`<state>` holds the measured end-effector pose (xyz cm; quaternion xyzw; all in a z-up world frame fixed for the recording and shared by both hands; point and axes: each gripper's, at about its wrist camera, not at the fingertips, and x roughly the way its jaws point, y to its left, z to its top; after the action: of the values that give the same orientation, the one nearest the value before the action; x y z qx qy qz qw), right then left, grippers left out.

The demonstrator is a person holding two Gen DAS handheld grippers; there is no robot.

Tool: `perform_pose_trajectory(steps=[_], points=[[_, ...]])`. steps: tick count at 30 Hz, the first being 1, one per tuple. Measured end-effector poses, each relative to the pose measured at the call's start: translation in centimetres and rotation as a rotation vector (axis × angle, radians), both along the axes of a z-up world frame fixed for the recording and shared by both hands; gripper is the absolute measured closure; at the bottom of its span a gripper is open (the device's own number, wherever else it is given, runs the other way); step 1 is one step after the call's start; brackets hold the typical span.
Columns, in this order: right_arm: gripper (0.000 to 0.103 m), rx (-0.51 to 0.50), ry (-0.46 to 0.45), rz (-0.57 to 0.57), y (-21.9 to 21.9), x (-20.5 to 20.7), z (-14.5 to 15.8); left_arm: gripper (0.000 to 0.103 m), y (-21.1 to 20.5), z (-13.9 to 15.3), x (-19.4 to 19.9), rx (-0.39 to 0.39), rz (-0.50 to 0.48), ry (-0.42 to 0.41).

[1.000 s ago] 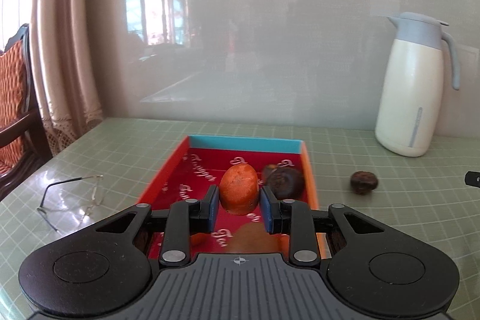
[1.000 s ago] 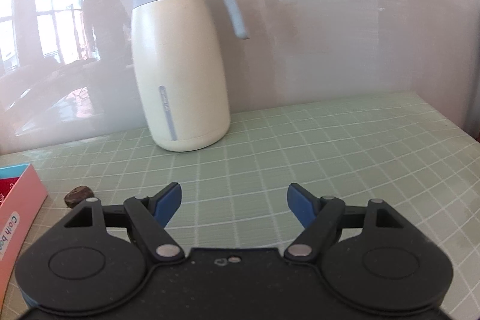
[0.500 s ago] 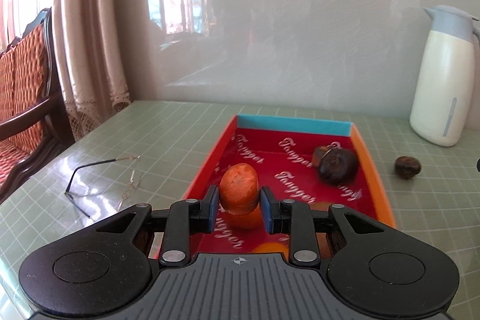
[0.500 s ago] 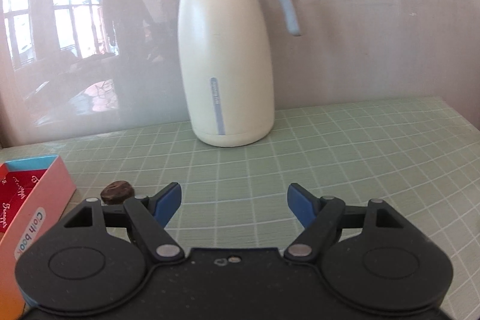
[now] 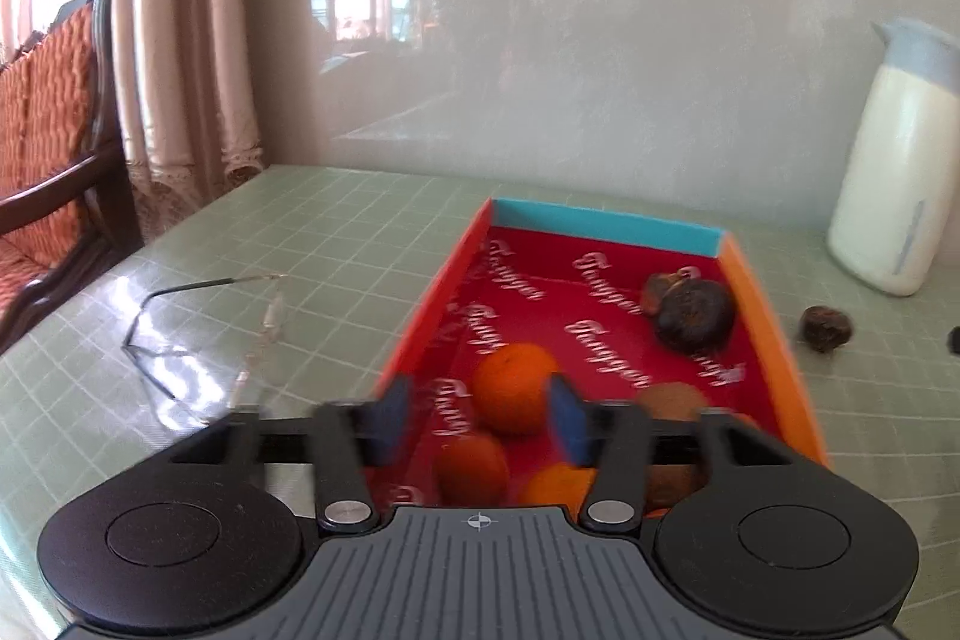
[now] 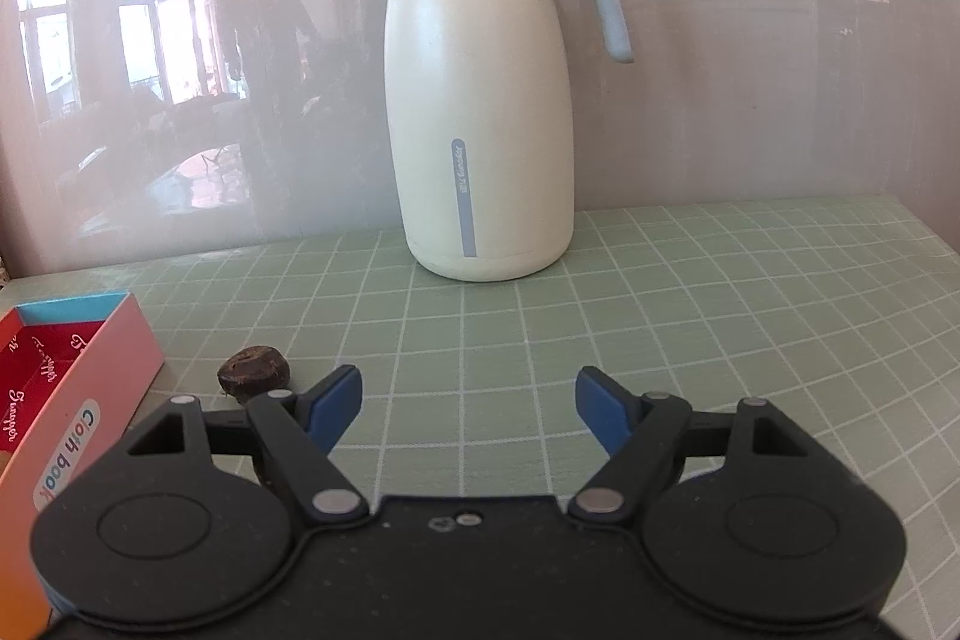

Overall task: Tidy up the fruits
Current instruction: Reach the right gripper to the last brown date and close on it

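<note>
The red tray (image 5: 606, 223) with orange walls holds several orange fruits, one of them (image 5: 516, 388) lying between and just beyond the blue pads. My left gripper (image 5: 480, 418) hangs over the tray's near end, its jaws opening, and the pads press on nothing. Dark brown fruits (image 5: 690, 316) lie at the tray's far right. One more dark fruit (image 5: 825, 328) sits on the table right of the tray. In the right wrist view that dark fruit (image 6: 255, 376) lies just ahead of the left finger of my right gripper (image 6: 468, 394), which is open and empty, beside the tray's wall (image 6: 90, 400).
A cream jug with a grey lid (image 6: 480, 100) stands at the back near the glossy wall, also at the right edge as the jug (image 5: 888, 196). Wire-framed glasses (image 5: 210, 328) lie left of the tray. A wooden chair (image 5: 48, 130) and curtain stand beyond the table's left edge.
The left jaws have spread and let go of the orange fruit, which now lies in the tray. In the right wrist view the jug and the dark fruit have slid rightward and nearer.
</note>
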<state>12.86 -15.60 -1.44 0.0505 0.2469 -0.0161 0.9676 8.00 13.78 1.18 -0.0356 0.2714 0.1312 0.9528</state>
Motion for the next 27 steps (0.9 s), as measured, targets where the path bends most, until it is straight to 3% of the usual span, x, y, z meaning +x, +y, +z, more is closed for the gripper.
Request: perform_pose_trajectory(steps=[3, 6, 17, 23, 27], points=[[0.023, 0.001, -0.003, 0.002, -0.1, 0.0, 0.0, 0.031, -1.0, 0.2, -0.2, 0.037, 0.003, -0.014], [0.023, 0.004, -0.001, 0.003, -0.2, 0.0, 0.0, 0.025, -1.2, 0.6, -0.6, 0.015, -0.004, -0.046], [0.023, 0.004, -0.01, 0.033, 0.2, 0.1, -0.2, 0.019, -0.8, 1.4, -1.7, -0.01, 0.064, -0.126], [0.023, -0.017, -0.015, 0.073, 1.6, 0.3, -0.4, 0.009, -0.3, 1.2, -2.1, 0.039, 0.099, -0.172], [0.023, -0.056, -0.028, 0.106, 3.0, 0.4, -0.6, 0.009, 0.7, 0.7, -1.9, 0.042, 0.115, -0.161]])
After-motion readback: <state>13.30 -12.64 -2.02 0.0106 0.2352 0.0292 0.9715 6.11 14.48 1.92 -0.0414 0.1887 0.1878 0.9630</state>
